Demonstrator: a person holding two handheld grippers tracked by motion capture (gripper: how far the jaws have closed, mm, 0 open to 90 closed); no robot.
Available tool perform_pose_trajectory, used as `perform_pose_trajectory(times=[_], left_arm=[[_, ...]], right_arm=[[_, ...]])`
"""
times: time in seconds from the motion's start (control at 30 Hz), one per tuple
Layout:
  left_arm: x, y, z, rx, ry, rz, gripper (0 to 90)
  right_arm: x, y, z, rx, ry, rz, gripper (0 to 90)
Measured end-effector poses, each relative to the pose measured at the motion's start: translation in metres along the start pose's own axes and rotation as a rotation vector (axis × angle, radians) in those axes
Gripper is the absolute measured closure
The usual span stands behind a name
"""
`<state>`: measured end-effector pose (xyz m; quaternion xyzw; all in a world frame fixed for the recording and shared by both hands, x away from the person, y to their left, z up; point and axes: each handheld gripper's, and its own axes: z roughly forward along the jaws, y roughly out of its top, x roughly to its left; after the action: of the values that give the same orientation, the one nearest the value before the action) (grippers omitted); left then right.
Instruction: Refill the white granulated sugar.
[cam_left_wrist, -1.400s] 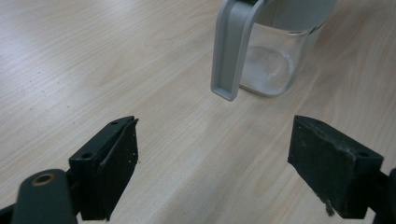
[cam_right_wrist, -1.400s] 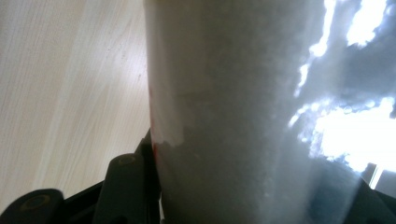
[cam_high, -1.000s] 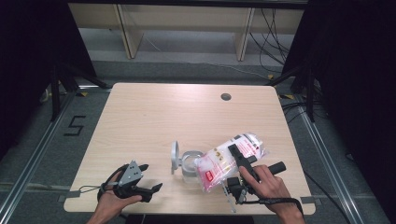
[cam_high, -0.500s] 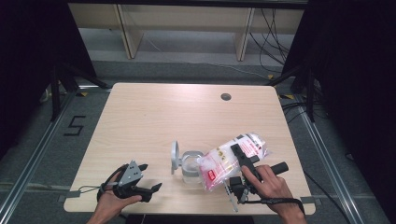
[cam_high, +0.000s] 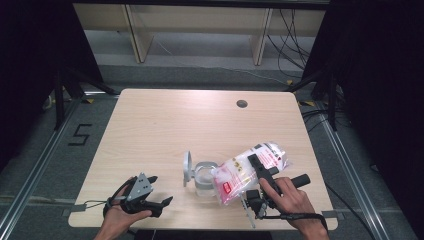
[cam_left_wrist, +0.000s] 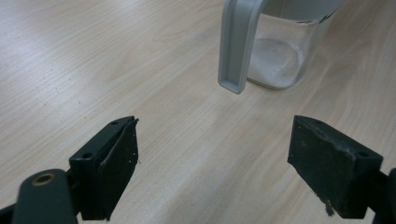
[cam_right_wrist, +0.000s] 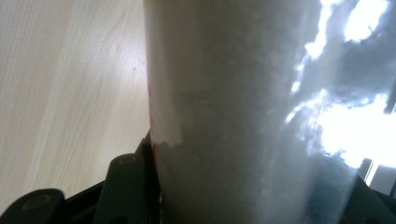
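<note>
High view: the right claw (cam_high: 256, 167) has the bag (cam_high: 250, 169) pinched between its jaws, tipped down toward ten o'clock so its lower end sits over the jar (cam_high: 204, 179). The bag covers the jar's mouth, so whether anything is pouring out is impossible to say. The jar's lid (cam_high: 187, 169) stands up at its nine o'clock side. The jar and bag sit at five o'clock from the bench (cam_high: 165, 125) centre, near the front edge. The left claw (cam_high: 164, 197) rests low at seven o'clock, jaws apart, nothing in them; the hand is cut off by the bottom edge.

Left gripper view: both pads stand wide with bare bench between them. At twelve o'clock is the jar (cam_left_wrist: 280, 51), its top cropped off, a white layer at its bottom, the grey lid (cam_left_wrist: 238, 44) hanging down in front.

Right gripper view: the bag (cam_right_wrist: 243, 116) fills most of the frame, whitish and blurred, with glare at two o'clock. The left jaw presses its side at seven o'clock; the other jaw is barely visible behind the plastic at five o'clock.
</note>
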<state>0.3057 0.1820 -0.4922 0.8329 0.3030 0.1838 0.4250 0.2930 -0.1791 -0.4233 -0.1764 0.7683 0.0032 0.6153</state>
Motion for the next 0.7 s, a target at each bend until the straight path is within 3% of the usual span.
perform_pose_trajectory(times=[0.1,0.2,0.23,0.27,0.3,0.37,0.4,0.43,0.57,0.7], left_arm=[[-0.0004,0.0006,0.0004,-0.01,0.008,0.006,15.6],[-0.0008,0.0004,0.0011,-0.019,0.01,0.006,15.6],[-0.0012,0.0002,0.0015,-0.021,0.005,-0.004,15.6],[-0.0019,0.0,0.0017,-0.023,0.003,-0.016,15.6],[-0.0013,0.0002,0.0012,-0.017,0.001,-0.013,15.6],[-0.001,0.0004,0.0,-0.016,0.01,-0.002,15.6],[-0.0018,0.0004,0.0008,-0.028,0.01,-0.013,15.6],[-0.0015,0.0005,0.0007,-0.028,0.009,-0.005,15.6],[-0.0018,0.0006,0.0016,-0.027,-0.001,-0.007,15.6],[-0.0005,0.0009,0.0011,-0.021,0.002,0.008,15.6]], right_arm=[[-0.0034,0.0002,0.0,-0.004,0.003,-0.033,51.4],[-0.002,-0.0001,-0.0005,0.009,0.007,-0.002,51.4],[-0.0054,0.0001,0.0009,-0.007,-0.002,-0.042,51.4],[-0.0062,0.0001,0.0016,-0.011,0.002,-0.051,51.4],[-0.0023,-0.0007,0.0016,-0.001,-0.001,-0.005,51.4],[-0.0049,-0.0005,0.0032,-0.005,0.006,-0.035,51.4],[-0.0044,-0.0007,0.0033,0.004,0.007,-0.031,51.5],[-0.0016,-0.0015,0.0037,0.006,0.001,0.004,51.5],[-0.0066,-0.0021,0.0055,-0.012,-0.011,-0.065,51.5],[-0.0038,-0.0023,0.0028,0.007,-0.002,-0.027,51.5]])
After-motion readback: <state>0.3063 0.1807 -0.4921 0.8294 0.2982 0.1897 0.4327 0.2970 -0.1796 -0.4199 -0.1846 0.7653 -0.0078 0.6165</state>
